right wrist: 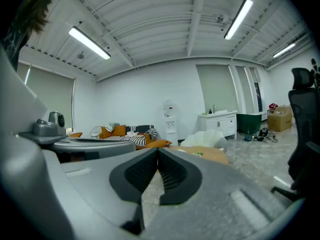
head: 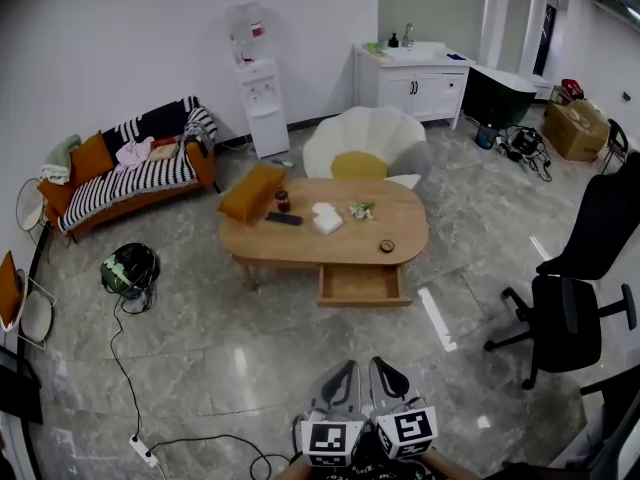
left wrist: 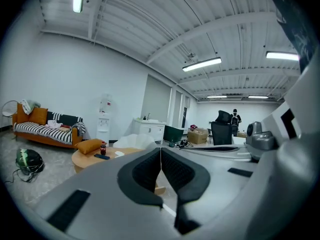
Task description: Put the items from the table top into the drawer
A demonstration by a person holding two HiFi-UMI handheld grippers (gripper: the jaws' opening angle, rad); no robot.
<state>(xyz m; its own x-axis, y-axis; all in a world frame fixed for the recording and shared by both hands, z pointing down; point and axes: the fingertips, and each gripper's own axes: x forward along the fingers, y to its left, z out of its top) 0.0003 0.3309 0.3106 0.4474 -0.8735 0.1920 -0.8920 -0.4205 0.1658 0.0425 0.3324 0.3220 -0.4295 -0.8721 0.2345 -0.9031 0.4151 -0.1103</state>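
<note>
Left claw [head: 345, 368] and right claw [head: 385, 365] closed, side by side, facing table [head: 295, 246]

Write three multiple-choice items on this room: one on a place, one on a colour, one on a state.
1. In the head view, at which end of the table top does the orange cushion lie?
A. left
B. right
C. middle

2. What colour is the office chair?
A. white
B. black
C. orange

3. What state is the table's drawer in?
A. shut
B. lifted out onto the floor
C. pulled open

Key:
1 A: the cushion sits at the left end, beside the small bottle.
2 B: its seat and back are black.
3 C: its wooden box juts out from the table's front.
</note>
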